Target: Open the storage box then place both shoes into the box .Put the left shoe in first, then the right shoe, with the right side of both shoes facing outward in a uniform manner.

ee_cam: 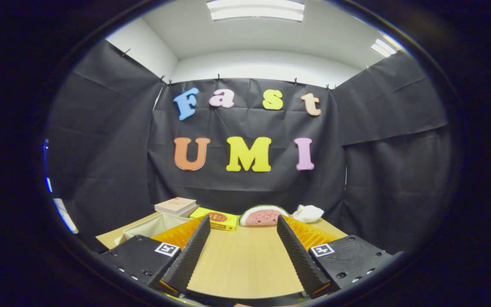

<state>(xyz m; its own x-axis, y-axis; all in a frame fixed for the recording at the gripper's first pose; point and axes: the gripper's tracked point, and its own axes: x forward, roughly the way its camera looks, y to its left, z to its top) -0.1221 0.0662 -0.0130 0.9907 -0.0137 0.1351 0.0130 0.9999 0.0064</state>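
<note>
While my fingers (290, 238) stand spread wide with nothing between them, the gripper (242, 226) hangs over bare wooden table (245, 264).

Gripper view, hidden or unclear first: the storage box (160, 225) sits just beyond my left finger, and that finger covers its near right corner; I see only a pale fabric-like rim and part of its inside, open at the top from here. I cannot make out a lid, and I cannot make out any shoe. A white crumpled thing (308, 213) lies near the booth wall beyond my right finger; too small to identify.

Edges and room: the table's far edge meets the black cloth wall. The strip of tabletop between my fingers runs open up to a watermelon-slice toy (263, 215).

Materials and shapes: the tabletop has a light wood grain, smooth. My finger pads are ribbed. A flat yellow box (216, 219) lies just beside the storage box, touching or nearly so. A book (175, 205) rests on the storage box's far rim, tilted slightly.
</note>
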